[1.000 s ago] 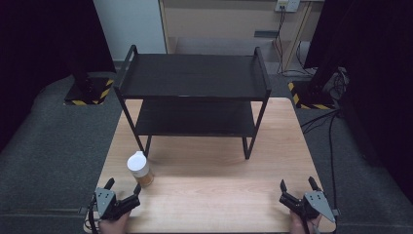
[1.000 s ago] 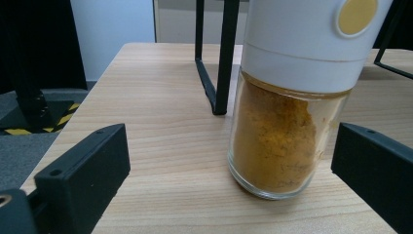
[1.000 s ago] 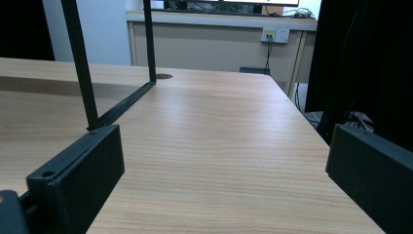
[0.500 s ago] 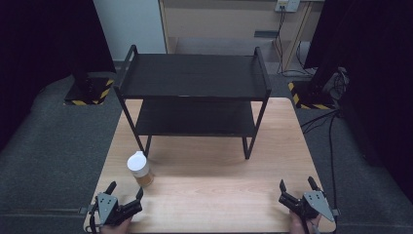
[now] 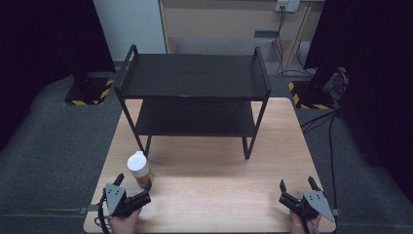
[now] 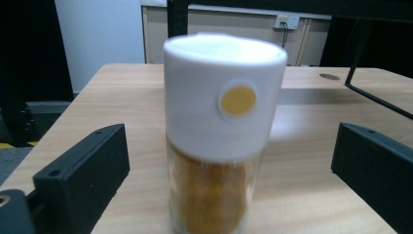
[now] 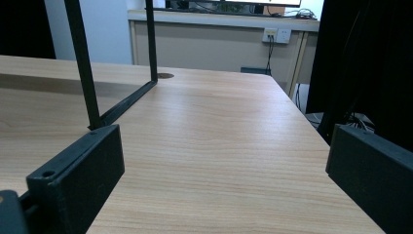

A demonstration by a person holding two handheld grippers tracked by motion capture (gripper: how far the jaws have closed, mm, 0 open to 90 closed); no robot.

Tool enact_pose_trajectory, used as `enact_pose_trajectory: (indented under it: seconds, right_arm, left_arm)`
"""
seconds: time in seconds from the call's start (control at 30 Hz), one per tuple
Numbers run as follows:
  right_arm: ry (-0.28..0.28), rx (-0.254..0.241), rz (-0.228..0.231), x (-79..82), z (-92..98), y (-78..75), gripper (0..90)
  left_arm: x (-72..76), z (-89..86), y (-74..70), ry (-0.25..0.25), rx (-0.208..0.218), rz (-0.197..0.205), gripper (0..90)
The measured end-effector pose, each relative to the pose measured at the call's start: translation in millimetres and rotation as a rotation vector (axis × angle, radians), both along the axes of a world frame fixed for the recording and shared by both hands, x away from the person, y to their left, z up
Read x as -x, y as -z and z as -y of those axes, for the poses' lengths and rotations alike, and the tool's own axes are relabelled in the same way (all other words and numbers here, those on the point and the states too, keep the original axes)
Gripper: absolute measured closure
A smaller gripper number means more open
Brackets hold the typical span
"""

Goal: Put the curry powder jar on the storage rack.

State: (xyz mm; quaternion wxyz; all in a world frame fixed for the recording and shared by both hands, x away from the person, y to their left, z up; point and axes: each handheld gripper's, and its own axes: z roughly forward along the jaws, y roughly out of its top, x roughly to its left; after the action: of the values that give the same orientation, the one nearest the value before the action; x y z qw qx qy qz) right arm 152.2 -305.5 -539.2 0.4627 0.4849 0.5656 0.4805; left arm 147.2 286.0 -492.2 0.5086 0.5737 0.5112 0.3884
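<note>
A glass spice jar (image 5: 138, 169) with a white cap and orange-brown contents stands upright on the wooden table (image 5: 214, 190), front left. My left gripper (image 5: 132, 186) is open right behind it, jaws reaching up on either side of the jar's base. In the left gripper view the jar (image 6: 222, 131) stands between the two wide-apart jaws, touching neither. My right gripper (image 5: 298, 186) rests open at the front right corner with nothing between its jaws; the right gripper view looks over bare table toward a leg of the black rack (image 7: 86, 63).
A black two-tier metal rack (image 5: 195, 92) takes up the back half of the table, both shelves bare. Cables (image 5: 331, 122) run over the grey floor to the right. Yellow-black striped bases (image 5: 87, 95) sit beyond the table's back corners.
My left gripper has moved right and forward toward the jar, so its jaws now flank it. The right gripper has held still.
</note>
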Motion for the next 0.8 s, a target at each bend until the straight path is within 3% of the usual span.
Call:
enact_pose_trajectory:
  seconds: [0.17, 0.43, 0.63, 0.8]
  right_arm:
    - [-0.010, 0.012, -0.001, -0.5, 0.4, -0.1, 0.6]
    - [-0.010, 0.017, -0.003, -0.7, 0.0, -0.5, 0.7]
    - [-0.011, 0.018, -0.006, -0.9, 0.1, -1.0, 0.7]
    - [-0.011, 0.019, -0.007, -1.0, 0.0, -1.0, 0.6]
  left_arm:
    - [-11.8, 4.5, -9.8, -0.010, -0.012, -0.010, 0.0]
    - [-29.3, 6.8, -13.8, -0.011, 0.011, -0.005, 0.0]
    - [-41.4, 19.1, -23.8, -0.061, -0.016, -0.044, 0.1]
    - [-40.2, 30.2, -25.6, -0.095, -0.052, -0.056, 5.6]
